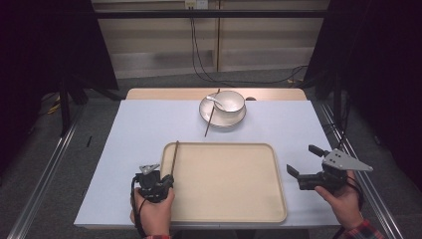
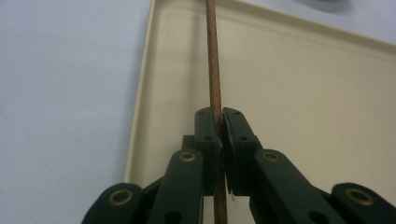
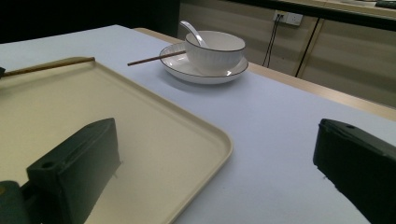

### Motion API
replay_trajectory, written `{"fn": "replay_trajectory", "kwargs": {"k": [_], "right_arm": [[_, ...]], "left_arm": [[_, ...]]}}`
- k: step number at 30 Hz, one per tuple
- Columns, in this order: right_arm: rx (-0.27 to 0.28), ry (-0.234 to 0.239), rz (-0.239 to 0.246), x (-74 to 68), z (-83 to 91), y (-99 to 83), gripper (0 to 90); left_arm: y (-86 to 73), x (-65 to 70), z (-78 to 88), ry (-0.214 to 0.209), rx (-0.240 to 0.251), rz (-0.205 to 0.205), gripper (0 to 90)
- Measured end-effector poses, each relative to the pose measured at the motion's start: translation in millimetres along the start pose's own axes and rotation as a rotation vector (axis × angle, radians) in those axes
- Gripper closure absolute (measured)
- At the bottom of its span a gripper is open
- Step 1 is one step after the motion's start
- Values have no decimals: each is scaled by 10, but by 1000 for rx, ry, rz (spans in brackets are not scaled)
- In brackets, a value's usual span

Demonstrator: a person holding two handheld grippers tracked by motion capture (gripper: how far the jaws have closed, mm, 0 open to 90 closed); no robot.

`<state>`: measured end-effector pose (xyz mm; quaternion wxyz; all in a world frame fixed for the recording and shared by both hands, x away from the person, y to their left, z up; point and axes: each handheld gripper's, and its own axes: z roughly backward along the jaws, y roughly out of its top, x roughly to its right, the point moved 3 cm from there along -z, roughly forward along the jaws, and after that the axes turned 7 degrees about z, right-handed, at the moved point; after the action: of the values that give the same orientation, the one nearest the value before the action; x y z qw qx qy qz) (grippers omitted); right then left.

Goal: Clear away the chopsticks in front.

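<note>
Matte table, thin wooden chopstick pinched

The high view looks forward and down from above the person's side, taking in the whole table, the tray near the front edge and the bowl at the far edge. The left gripper view sits very close above the tray's left rim, looking along a chopstick toward the tray's far edge. The right gripper view sits low by the table top, right of the tray, and faces across its far right corner toward the bowl. All three views share the tray; the high and right gripper views share the bowl and the second chopstick.
</note>
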<state>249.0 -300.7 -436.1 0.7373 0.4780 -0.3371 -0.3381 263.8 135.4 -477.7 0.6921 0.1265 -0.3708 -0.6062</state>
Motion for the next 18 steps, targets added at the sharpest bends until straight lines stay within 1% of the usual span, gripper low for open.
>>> {"fn": "replay_trajectory", "kwargs": {"k": [2,3,4,5,8,11,12,15,16,18], "right_arm": [[1,3,0,-1,1,1,0],[3,4,4,1,6,2,0],[3,4,4,1,6,2,0],[3,7,3,0,2,3,0],[3,9,2,-2,2,5,0],[7,10,9,-9,3,8,0],[5,10,5,-9,3,5,0],[3,11,4,-2,4,4,0],[2,6,4,0,7,5,0],[6,8,1,1,12,7,0]], "left_arm": [[-5,1,5,-2,-5,-1,854],[-20,2,12,11,-18,-10,854],[-20,2,12,11,-18,-10,854],[-35,-3,1,13,-32,-14,854],[-47,-16,-22,17,-33,-7,853],[-47,-27,-38,28,-30,-13,852],[-47,-26,-45,41,-26,-24,852],[-51,-29,-66,49,-32,-18,847],[-58,-31,-80,54,-40,-23,845],[-58,-32,-87,64,-34,-37,833]]}}
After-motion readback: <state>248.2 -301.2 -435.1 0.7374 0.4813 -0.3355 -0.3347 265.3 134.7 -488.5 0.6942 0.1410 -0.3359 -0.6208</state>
